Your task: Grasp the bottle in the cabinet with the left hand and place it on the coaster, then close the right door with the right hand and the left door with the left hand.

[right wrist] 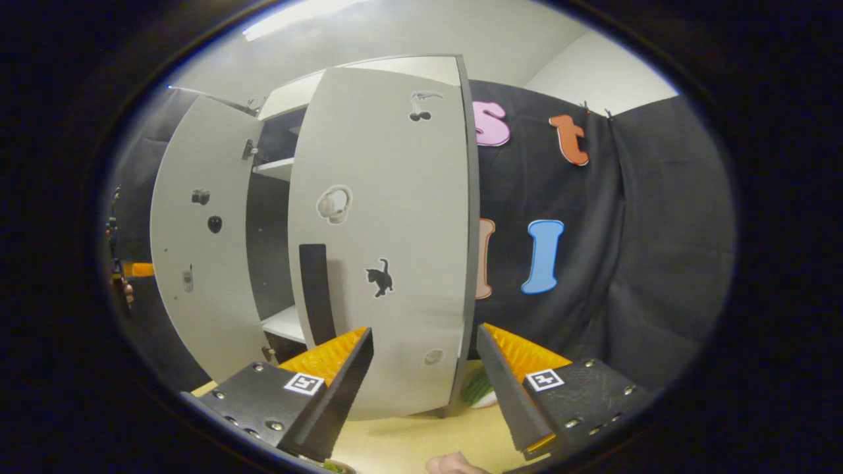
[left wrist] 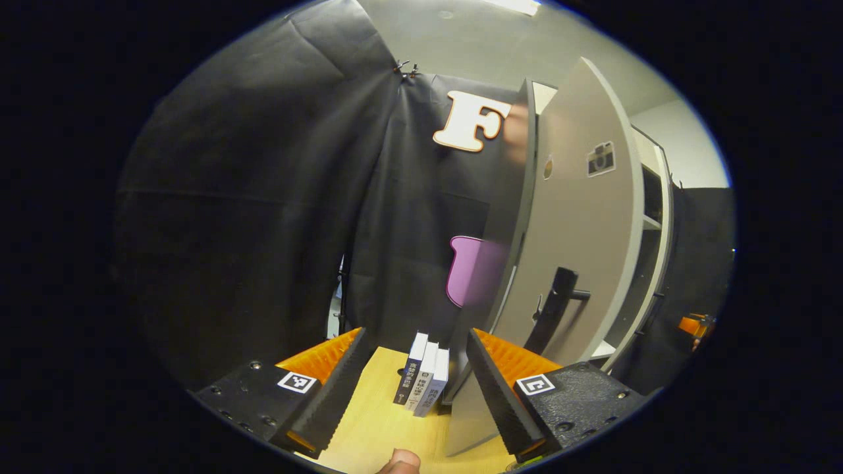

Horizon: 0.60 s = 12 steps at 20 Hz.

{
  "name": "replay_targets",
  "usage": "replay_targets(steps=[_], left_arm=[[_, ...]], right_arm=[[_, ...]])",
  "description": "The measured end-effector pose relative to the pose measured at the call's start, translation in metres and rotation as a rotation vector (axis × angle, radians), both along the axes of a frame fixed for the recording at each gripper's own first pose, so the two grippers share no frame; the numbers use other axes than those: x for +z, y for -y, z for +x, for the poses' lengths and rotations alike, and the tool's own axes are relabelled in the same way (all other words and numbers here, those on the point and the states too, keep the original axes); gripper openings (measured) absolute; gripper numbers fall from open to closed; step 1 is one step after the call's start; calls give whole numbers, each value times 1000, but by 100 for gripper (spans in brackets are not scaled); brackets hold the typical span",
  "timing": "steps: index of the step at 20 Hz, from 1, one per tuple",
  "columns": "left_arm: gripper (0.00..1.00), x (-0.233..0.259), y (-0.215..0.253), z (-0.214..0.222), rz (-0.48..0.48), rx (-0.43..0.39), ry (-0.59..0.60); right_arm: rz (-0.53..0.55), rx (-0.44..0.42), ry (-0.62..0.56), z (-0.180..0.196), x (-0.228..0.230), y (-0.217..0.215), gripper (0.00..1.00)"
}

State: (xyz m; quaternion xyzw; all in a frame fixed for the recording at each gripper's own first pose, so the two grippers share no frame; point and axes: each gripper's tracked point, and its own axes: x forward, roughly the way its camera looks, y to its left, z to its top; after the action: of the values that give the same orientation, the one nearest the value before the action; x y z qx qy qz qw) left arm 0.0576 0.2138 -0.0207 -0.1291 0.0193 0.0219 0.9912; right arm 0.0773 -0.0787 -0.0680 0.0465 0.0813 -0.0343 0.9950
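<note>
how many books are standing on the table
3: books standing upright side by side on the wooden table, just left of the open cabinet door. Others may be hidden behind it.

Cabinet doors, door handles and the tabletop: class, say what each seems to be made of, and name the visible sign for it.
Cabinet doors: probably laminated or painted board, matt pale grey, flat with a darker edge strip and stickers on the face.
Door handles: black, matt, possibly metal or plastic; the look leaves it open.
Tabletop: wood or wood-look laminate, light yellow with a smooth sheen.
</note>
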Motion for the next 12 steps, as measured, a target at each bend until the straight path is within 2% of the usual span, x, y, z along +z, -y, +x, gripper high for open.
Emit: replay_targets(steps=[1,4,8,9,10,11,12], left_arm=[[95,0,-2,6,10,0,-6],[95,8,4,19,51,-16,-4],[94,21,41,30,158,-126,18],[95,23,47,32,200,-133,20],[89,24,45,37,253,-112,28],[87,28,47,35,275,-115,39],[88,27,55,36,273,-124,37]], right_arm=[[2,-7,0,-3,0,2,93],[17,-25,0,-16,2,7,96],[22,-37,41,-39,18,11,93],[25,-37,53,-47,21,11,92],[25,-38,63,-52,25,11,96],[21,-44,70,-58,26,14,93],[15,-54,81,-64,27,17,96]])
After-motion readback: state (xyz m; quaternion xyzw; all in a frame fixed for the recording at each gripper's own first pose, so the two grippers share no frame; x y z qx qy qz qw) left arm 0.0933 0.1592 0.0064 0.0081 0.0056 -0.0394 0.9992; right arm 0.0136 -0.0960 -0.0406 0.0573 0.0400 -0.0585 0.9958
